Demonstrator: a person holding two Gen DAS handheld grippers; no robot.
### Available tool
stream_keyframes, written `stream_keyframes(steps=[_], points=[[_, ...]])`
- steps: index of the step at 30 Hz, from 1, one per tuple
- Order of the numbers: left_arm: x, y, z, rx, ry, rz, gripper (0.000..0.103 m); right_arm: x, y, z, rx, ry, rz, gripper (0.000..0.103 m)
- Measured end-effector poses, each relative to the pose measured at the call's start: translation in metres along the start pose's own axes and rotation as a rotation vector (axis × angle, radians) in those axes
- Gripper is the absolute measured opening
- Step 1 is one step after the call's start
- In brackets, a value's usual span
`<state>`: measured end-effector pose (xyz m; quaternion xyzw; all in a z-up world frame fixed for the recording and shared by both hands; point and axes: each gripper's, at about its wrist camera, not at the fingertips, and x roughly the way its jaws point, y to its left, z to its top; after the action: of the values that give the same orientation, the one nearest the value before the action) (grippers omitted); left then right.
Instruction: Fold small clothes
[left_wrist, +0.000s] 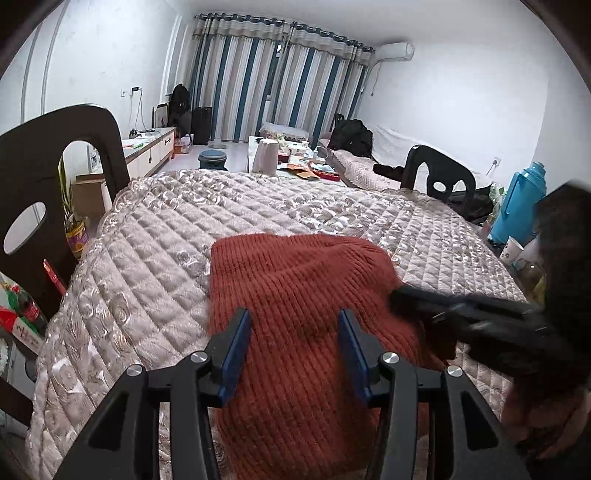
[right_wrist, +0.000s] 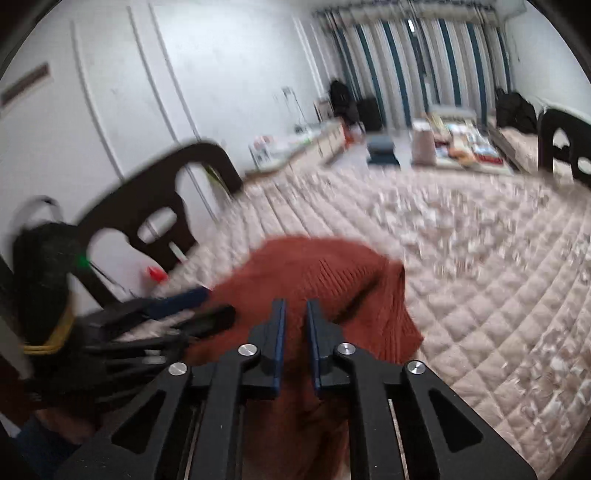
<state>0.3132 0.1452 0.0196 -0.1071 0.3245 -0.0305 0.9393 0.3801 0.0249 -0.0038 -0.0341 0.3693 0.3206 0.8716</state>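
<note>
A rust-red knitted garment lies on the quilted beige table cover near the front edge. My left gripper is open and hovers just above the garment's near part, holding nothing. My right gripper reaches in from the right, its tips at the garment's right edge. In the blurred right wrist view, the right gripper has its jaws close together with a narrow gap, above the garment; whether cloth is pinched I cannot tell. The left gripper shows at the left there.
Dark wooden chairs stand at the left and far right of the table. A blue thermos and cups sit at the right edge. A cola bottle stands at the left. A cluttered low table lies beyond.
</note>
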Motion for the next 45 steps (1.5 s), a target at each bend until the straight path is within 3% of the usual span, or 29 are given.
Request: stream_keyframes(steps=[4,16,21,28,32,45], points=[[0.005,-0.005,-0.006,0.021,0.011,0.014,0.052,0.012,-0.02,-0.012,0.047,0.016,0.011,0.008],[0.007,-0.007,-0.008,0.03,0.009,0.033,0.052,0.015,-0.01,-0.013,-0.006,0.011,-0.053,0.008],[-0.009,-0.008,-0.007,0.019,0.008,0.037,0.052,-0.003,-0.005,-0.014,0.01,0.005,-0.049,0.013],[-0.032,-0.014,-0.02,0.02,-0.01,0.039,0.052,-0.032,0.016,-0.029,-0.051,-0.033,-0.039,0.013],[-0.026,-0.017,-0.028,0.037,0.0,0.059,0.052,-0.018,0.01,-0.04,-0.045,0.024,-0.066,0.013],[-0.042,-0.02,-0.035,0.023,0.023,0.079,0.052,-0.04,0.014,-0.048,-0.029,0.031,-0.044,0.014]])
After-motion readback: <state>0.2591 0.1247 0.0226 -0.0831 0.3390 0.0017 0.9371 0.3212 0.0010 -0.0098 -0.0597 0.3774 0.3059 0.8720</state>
